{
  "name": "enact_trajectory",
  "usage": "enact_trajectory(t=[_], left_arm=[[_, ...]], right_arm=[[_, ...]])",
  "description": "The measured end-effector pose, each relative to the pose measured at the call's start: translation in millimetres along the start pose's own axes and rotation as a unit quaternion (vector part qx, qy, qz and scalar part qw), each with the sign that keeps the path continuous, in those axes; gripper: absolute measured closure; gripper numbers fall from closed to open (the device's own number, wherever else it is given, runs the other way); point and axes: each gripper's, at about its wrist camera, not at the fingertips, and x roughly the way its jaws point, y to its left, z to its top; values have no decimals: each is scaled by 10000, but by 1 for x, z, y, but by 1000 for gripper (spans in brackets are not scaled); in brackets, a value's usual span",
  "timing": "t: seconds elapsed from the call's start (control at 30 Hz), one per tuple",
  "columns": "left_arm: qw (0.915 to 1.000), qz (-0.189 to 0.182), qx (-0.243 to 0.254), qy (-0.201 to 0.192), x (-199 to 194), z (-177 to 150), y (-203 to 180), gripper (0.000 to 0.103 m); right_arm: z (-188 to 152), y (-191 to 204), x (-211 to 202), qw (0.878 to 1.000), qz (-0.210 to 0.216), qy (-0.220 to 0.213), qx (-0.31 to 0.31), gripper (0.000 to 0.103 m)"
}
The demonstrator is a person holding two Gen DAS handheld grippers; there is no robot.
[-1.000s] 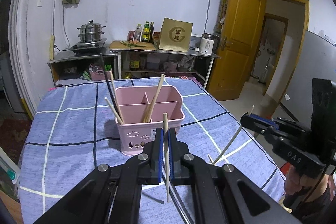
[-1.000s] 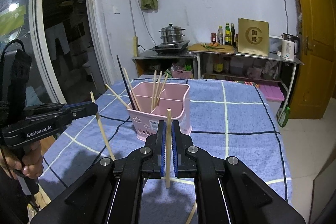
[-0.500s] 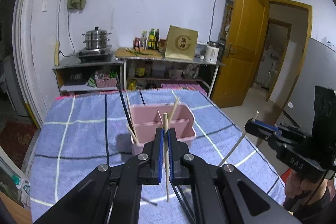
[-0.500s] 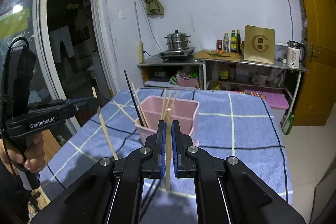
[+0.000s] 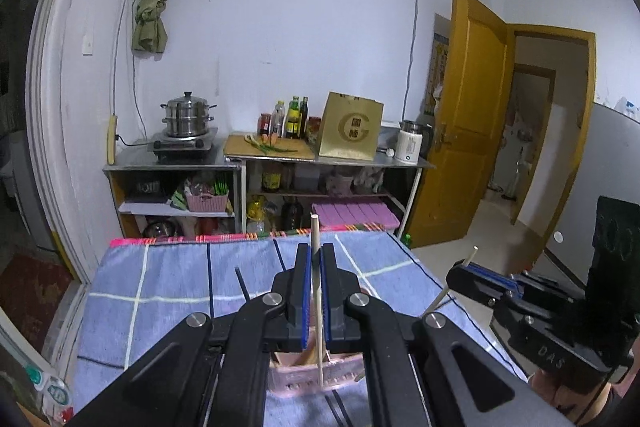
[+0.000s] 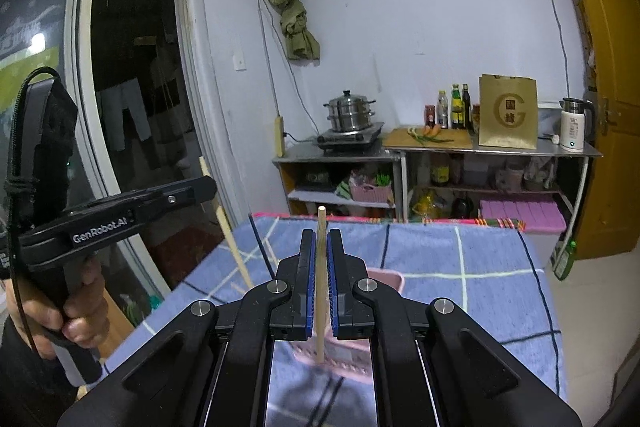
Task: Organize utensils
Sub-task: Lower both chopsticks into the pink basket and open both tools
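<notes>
My left gripper is shut on a pale wooden chopstick that stands upright between its blue pads. Below it the pink utensil holder is mostly hidden by the fingers, and a black chopstick pokes out of it. My right gripper is shut on a second wooden chopstick, also upright, over the pink holder. The right wrist view has the left gripper at the left with its tilted chopstick. The left wrist view has the right gripper at the right.
The table carries a blue plaid cloth. Past its far edge stands a metal shelf with a steamer pot, bottles and a white kettle. A yellow door is open at the right, and a glass door lies to the left.
Both grippers have risen with their chopsticks still clamped. The pink holder has dropped low in both views and is now largely behind the fingers.
</notes>
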Motion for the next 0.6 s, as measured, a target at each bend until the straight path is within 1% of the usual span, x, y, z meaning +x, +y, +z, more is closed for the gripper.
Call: enact_trajectory(t=[0.13, 0.27, 0.43, 0.6], left_arm=[[10000, 57, -34, -51, 15, 7, 9, 99], [9999, 78, -62, -17, 33, 4, 18, 99], [9999, 111, -57, 102, 55, -1, 29, 99], [9999, 92, -65, 129, 65, -2, 34, 99]], right_arm=[[2, 0, 15, 10000, -23, -15, 34, 98], [5, -5, 32, 9999, -49, -67, 100, 98], [11, -4, 40, 9999, -22, -66, 100, 98], [17, -1, 41, 9999, 34, -130, 52, 98]])
